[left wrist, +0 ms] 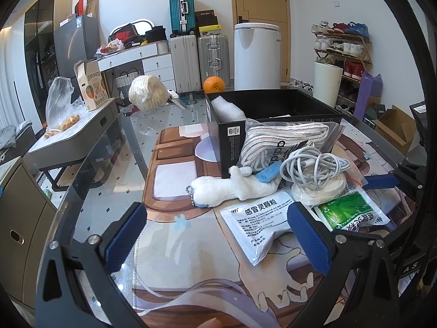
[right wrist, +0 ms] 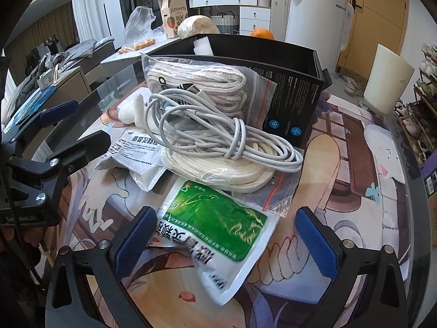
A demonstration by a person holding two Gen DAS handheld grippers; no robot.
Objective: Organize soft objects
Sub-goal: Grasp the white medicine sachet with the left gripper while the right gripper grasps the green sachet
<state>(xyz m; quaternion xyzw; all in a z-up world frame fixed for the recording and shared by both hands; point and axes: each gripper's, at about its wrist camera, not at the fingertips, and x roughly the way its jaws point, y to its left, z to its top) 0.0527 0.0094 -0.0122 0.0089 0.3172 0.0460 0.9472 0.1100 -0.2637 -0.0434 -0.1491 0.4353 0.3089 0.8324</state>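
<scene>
A pile of soft items lies on the printed mat before an open black box point(left wrist: 273, 114) point(right wrist: 295, 87). It holds a white plush toy point(left wrist: 232, 188), a bag of striped laces point(left wrist: 284, 139) point(right wrist: 207, 82), a white cable coil point(left wrist: 314, 164) point(right wrist: 218, 131), a cream rope coil point(right wrist: 224, 172), a white sachet point(left wrist: 259, 224) point(right wrist: 136, 150) and a green sachet point(left wrist: 352, 213) point(right wrist: 218, 229). My left gripper point(left wrist: 215, 235) is open, short of the plush. My right gripper point(right wrist: 226, 235) is open, its jaws either side of the green sachet.
The glass table edge point(left wrist: 95, 161) runs along the left. An orange point(left wrist: 213, 84) and a wrapped white bundle point(left wrist: 148, 91) sit at the far end. A side table point(left wrist: 82, 128) with a plastic bag stands left. Suitcases, a white appliance and a shoe rack stand behind.
</scene>
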